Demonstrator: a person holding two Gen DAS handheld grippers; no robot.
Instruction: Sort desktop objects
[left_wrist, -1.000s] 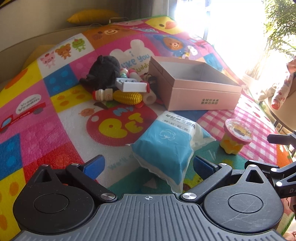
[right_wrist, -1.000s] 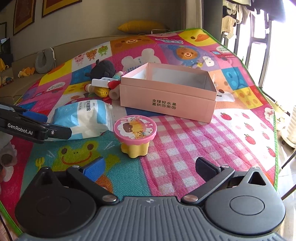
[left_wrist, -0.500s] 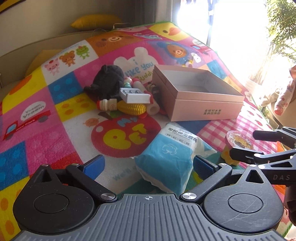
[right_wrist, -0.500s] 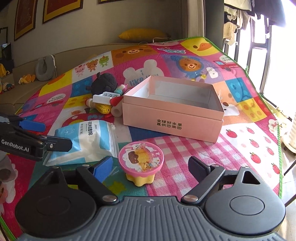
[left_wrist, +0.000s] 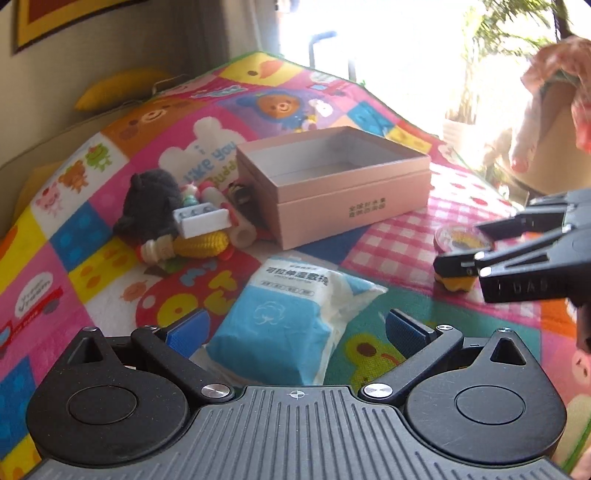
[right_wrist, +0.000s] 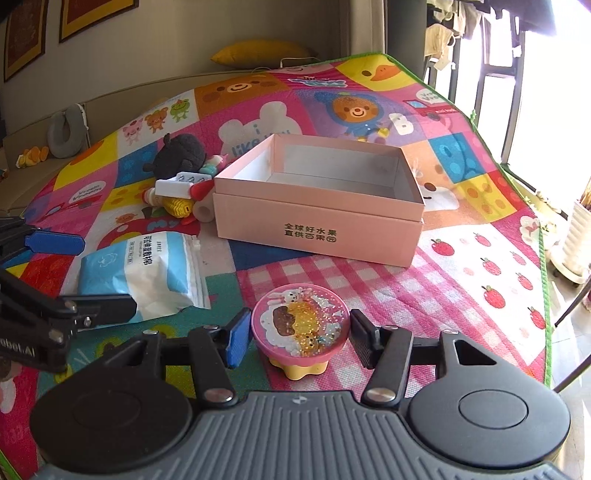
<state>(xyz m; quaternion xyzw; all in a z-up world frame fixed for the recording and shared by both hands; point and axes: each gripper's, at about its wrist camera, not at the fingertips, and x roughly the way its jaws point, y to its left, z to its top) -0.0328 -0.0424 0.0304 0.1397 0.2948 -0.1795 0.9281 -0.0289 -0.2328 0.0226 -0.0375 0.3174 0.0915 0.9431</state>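
So the little pink-lidded toy pot (right_wrist: 300, 328) with the yellow base is sitting on the pink checked patch of the play mat (right_wrist: 461, 280), right between the fingers of the right tool (right_wrist: 299, 338). A second ago that tool was wide open with the pot well out in front; now it's moved in around it and its jaws have just been closing. The blue pad (right_wrist: 236, 339) is sitting just beside the lid rim on one side and the black pad just beside it on the other, but I can't tell if they're actually pressing yet, so I'm calling it not quite gripping.

The left tool (left_wrist: 295, 332) is hanging open over the blue and white wipes pack (left_wrist: 288, 325), with nothing clamped. Compared to before, the pack is looking more square-on in its view and the right tool is showing bigger at that view's right edge.

Behind the pot, the empty pink cardboard box (right_wrist: 317, 225) is sitting on the mat. Next to the box there's a pile: a black plush toy (right_wrist: 179, 155), a white block (right_wrist: 177, 188), a toy corn cob (right_wrist: 179, 208) and some smaller bits I can't make out.

Room-wise: the mat is covering the floor, a yellow cushion (right_wrist: 264, 51) is lying at the far edge by the wall, framed pictures (right_wrist: 92, 16) are hanging up left, and a bright window (right_wrist: 546, 92) is blowing out the right side.
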